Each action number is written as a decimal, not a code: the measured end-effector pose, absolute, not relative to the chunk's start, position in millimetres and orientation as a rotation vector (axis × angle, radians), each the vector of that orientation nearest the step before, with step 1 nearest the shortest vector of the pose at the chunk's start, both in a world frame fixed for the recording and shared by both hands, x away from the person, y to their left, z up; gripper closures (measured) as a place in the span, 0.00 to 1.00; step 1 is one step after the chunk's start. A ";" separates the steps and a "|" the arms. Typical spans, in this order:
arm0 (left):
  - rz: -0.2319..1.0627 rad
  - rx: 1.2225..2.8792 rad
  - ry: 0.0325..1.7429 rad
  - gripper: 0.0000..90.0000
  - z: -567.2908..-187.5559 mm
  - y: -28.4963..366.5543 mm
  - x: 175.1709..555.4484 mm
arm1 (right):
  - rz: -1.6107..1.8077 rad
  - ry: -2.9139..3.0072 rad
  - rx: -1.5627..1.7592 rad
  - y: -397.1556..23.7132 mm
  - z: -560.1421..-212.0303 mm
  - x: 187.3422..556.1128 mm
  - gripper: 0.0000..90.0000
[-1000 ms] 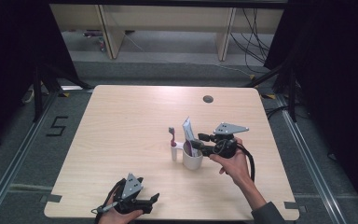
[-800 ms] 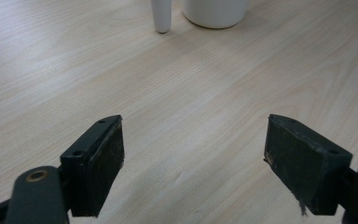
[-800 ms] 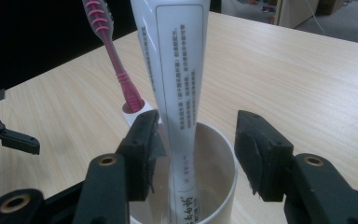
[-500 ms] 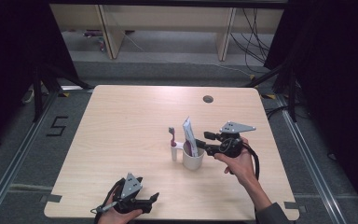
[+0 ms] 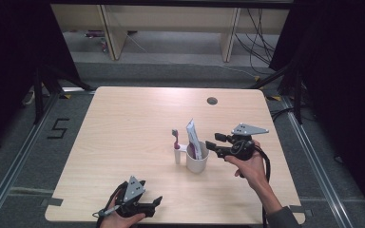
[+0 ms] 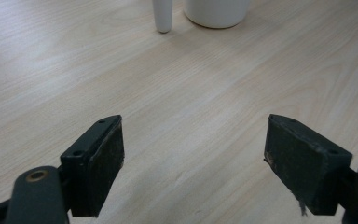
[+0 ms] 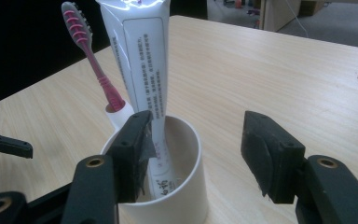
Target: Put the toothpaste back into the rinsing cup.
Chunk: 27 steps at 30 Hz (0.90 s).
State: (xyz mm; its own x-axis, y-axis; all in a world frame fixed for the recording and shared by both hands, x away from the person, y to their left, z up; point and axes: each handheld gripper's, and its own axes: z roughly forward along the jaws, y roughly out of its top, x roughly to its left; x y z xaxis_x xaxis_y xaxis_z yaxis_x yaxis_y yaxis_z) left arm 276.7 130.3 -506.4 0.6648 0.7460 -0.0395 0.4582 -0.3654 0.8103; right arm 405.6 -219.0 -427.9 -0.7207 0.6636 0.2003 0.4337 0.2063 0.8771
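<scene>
**Release of the toothpaste tube into the cup**

The right gripper (image 5: 215,142) has drawn back slightly from the white cup (image 5: 197,163); its jaws, just opening, now stand apart and hold nothing. The toothpaste tube (image 7: 142,74), white with printed text, leans upright inside the cup just ahead of the left jaw, apparently delivered. The left gripper (image 6: 193,154) rests open over bare table (image 6: 205,93).
</scene>
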 end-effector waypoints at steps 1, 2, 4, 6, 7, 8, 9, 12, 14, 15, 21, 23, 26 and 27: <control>0.430 2.026 0.934 0.22 -505.9 130.5 276.3 | 1.527 2.248 1.045 -219.8 -428.2 405.7 0.49; 0.430 2.024 0.937 0.22 -505.8 130.6 276.3 | 1.509 2.249 1.031 -223.2 -428.1 405.9 0.48; 0.428 2.023 0.937 0.22 -505.7 130.8 276.5 | 1.519 2.241 1.041 -225.4 -429.0 405.8 0.48; 0.428 2.023 0.937 0.22 -505.8 130.8 276.5 | 1.517 2.238 1.066 -228.5 -429.9 404.7 0.48; 0.429 2.025 0.936 0.22 -505.9 131.0 276.6 | 1.509 2.238 1.046 -231.0 -430.1 405.5 0.47; 0.428 2.024 0.938 0.22 -506.0 131.0 276.6 | 1.521 2.235 1.089 -231.9 -430.6 403.7 0.47; 0.429 2.025 0.937 0.22 -506.0 131.1 276.7 | 1.498 2.230 1.059 -235.6 -430.7 404.7 0.47; 0.429 2.023 0.939 0.22 -506.0 131.0 277.0 | 1.516 2.215 1.102 -239.9 -431.9 401.6 0.46; 0.427 2.021 0.938 0.22 -506.3 131.0 277.1 | 1.502 2.217 1.083 -245.2 -432.4 401.3 0.46; 0.432 2.023 0.941 0.22 -506.6 131.1 277.5 | 1.498 2.218 1.109 -250.7 -433.1 399.2 0.45; 0.430 2.005 0.945 0.22 -506.5 129.8 277.4 | 1.505 2.196 1.123 -265.1 -435.6 395.5 0.45; 0.437 2.007 0.951 0.22 -506.5 130.4 277.3 | 1.513 2.191 1.162 -271.4 -437.0 392.9 0.45; 0.433 2.020 0.947 0.22 -506.1 131.5 277.6 | 1.484 2.180 1.133 -276.2 -439.1 393.6 0.45; 0.434 2.018 0.948 0.22 -505.9 131.6 277.4 | 1.490 2.189 1.160 -276.6 -439.3 392.5 0.44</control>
